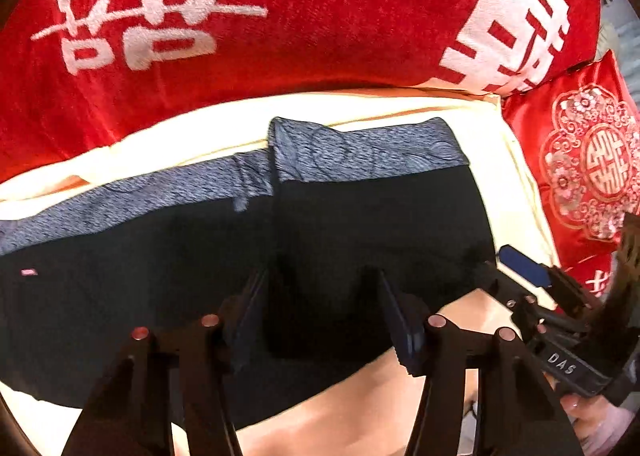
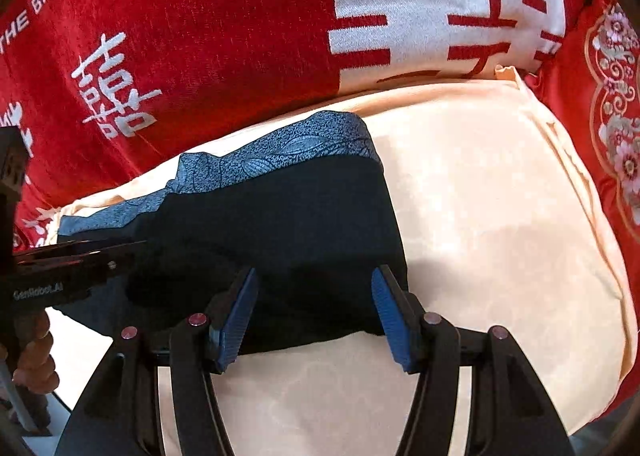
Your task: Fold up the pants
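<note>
The pants (image 1: 320, 224), dark with a blue patterned band along the far edge, lie flat on the cream bedding (image 2: 500, 216), in front of a red blanket (image 1: 320, 16) with white characters and beside a red embroidered cushion (image 1: 592, 160). One part already lies doubled over the right end, so a fold seems made. The left gripper (image 1: 324, 308) hangs over the near edge with its 2 fingers wide apart and nothing between them. The right gripper (image 2: 316, 308) sits likewise spread at the pants' right corner, empty, probably placed so both can pinch the near hem together for the next fold.
</note>
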A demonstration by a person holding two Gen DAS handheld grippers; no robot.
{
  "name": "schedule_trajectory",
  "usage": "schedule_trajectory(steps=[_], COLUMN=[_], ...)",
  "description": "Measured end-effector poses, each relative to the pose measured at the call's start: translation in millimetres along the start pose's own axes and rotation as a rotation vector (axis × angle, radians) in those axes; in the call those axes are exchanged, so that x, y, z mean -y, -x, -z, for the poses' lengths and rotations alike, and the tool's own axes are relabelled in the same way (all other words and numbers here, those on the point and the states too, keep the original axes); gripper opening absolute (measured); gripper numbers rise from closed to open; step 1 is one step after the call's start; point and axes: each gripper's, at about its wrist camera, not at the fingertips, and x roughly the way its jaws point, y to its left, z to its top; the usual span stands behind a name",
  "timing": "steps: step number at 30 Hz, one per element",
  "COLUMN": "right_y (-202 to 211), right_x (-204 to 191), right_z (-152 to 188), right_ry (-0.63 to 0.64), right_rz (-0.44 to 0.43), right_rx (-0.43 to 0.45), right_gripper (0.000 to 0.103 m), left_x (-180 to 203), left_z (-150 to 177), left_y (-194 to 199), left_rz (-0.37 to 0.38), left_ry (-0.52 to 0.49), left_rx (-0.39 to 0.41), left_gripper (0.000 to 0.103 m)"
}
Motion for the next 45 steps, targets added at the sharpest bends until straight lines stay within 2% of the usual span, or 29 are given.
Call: schedule_trajectory(steps=[3, 6, 7, 8, 10, 12, 15, 16, 18, 25, 26, 28, 30, 32, 34, 37, 40, 42, 45], right_y=[1, 0, 0, 0, 1, 3, 8, 10, 10, 7, 4, -11, -35, -37, -32, -21, -5, -4, -14], right_x=[3, 9, 11, 12, 14, 18, 21, 22, 23, 24, 24, 21, 10, 0, -6, -7, 4, 19, 37], right_z=[0, -1, -1, -1, 0, 0, 2, 3, 5, -8, -12, -17, -13, -9, -6, -3, -16, -36, -63], right_ry=[-0.001, -0.011, -0.015, -0.017, -0.02, -0.024, -0.019, -0.018, -0.02, 0.008, 0.01, 0.013, 0.033, 0.074, 0.101, 0.121, 0.097, 0.046, -0.039], right_rz=[-0.015, -0.019, -0.019, -0.02, -0.02, -0.023, -0.022, -0.021, -0.028, -0.015, -0.019, -0.058, -0.027, 0.003, -0.004, -0.059, -0.081, -0.086, -0.114], right_rx=[-0.001, -0.006, -0.007, -0.008, -0.01, -0.015, -0.019, -0.021, -0.028, -0.014, -0.013, -0.034, -0.097, -0.082, -0.08, -0.078, -0.028, -0.011, -0.01], right_gripper=[0.063, 0.063, 0.063, 0.063, 0.063, 0.061, 0.061, 0.061, 0.061, 0.061, 0.056, 0.051, 0.052, 0.054, 0.053, 0.052, 0.051, 0.042, 0.038], left_x=[4, 6, 6, 8, 5, -4, -11, -13, -12, 0, 1, 7, 10, 12, 16, 24, 38, 47, 55], left_z=[-1, -6, -6, -6, -5, 1, 17, 22, 31, 37, 37, 38, 37, 36, 34, 24, 3, -14, -42], left_y=[-5, -17, -17, -18, -12, 2, 8, 2, -9, -6, -6, 1, 6, 14, 19, 26, 24, 15, -5], left_rz=[-0.012, 0.017, 0.029, 0.029, 0.058, 0.115, 0.063, 0.044, 0.036, -0.017, -0.023, -0.072, -0.097, -0.127, -0.161, -0.164, -0.169, -0.191, -0.184], left_ry=[-0.004, 0.016, 0.028, 0.034, 0.057, 0.098, 0.102, 0.107, 0.108, 0.057, 0.052, 0.045, 0.049, 0.049, 0.038, 0.025, -0.001, -0.013, 0.007], left_rx=[-0.029, -0.067, -0.064, -0.056, -0.039, -0.019, -0.026, -0.051, -0.08, -0.028, -0.022, 0.019, 0.049, 0.069, 0.079, 0.091, 0.11, 0.119, 0.122], left_gripper=[0.058, 0.058, 0.052, 0.031, 0.013, 0.013, 0.013, 0.006, 0.006, 0.006, 0.006, 0.006, 0.007, 0.007, 0.007, 0.007, 0.007, 0.007, 0.007])
